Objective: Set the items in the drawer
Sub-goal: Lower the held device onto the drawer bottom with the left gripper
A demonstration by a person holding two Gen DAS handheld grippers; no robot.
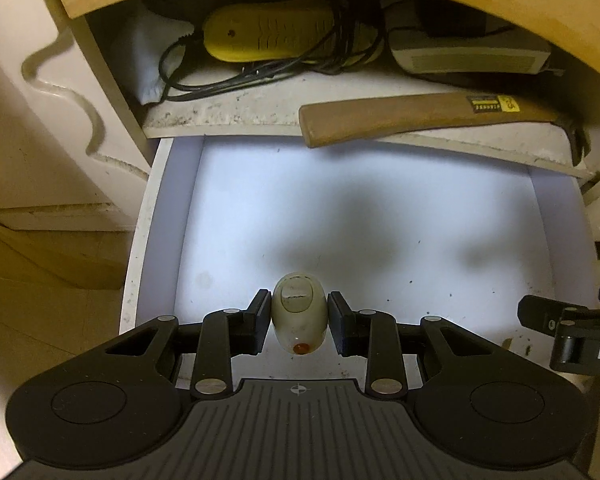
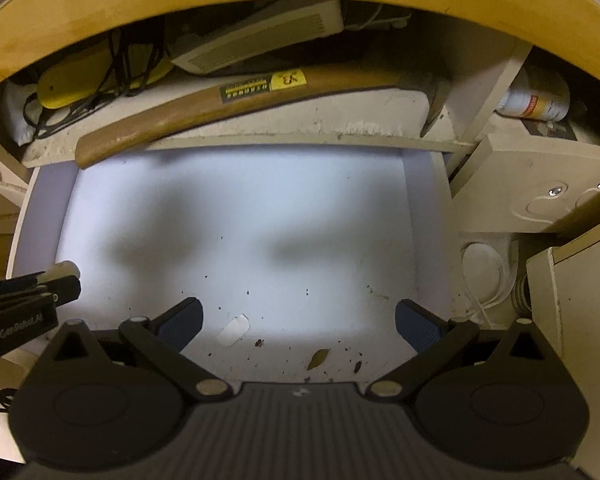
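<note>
Left gripper [image 1: 299,322] jaws are gripping a cream egg-shaped device [image 1: 299,314] above the open drawer [image 1: 380,240]; lowering near the floor before releasing should prevent rolling. Right gripper [image 2: 299,320] is hovering, jaws wide and empty.

White drawer [image 2: 236,216] floor, speckled with crumbs, a dry leaf [image 2: 319,358] and a white tab [image 2: 233,331].

Both tools [image 1: 299,322] [image 2: 299,322] are showing black linkage arms, silver rivets, ribbed grey bodies; the right tool's pads [image 2: 182,322] are looking blue.
</note>
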